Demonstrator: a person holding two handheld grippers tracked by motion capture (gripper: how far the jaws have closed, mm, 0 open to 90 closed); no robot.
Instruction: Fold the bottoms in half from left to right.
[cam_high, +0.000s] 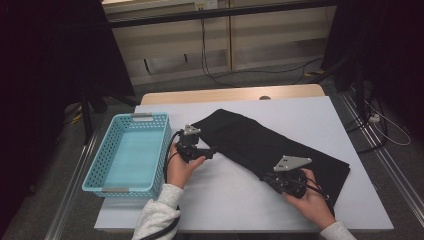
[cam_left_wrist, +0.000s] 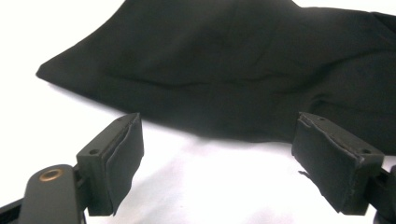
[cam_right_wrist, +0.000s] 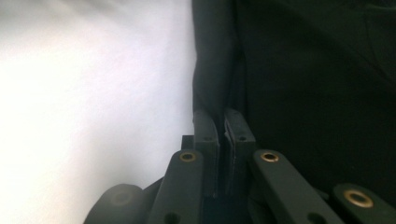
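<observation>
a light blue perforated plastic basket (cam_high: 131, 153) with grey handles sits on the left part of the white table top (cam_high: 310, 120), its inside bare. beyond the table's wooden far edge (cam_high: 230, 93), black cables (cam_high: 235, 74) trail over the grey floor below a pale wall panel (cam_high: 170, 47).
</observation>
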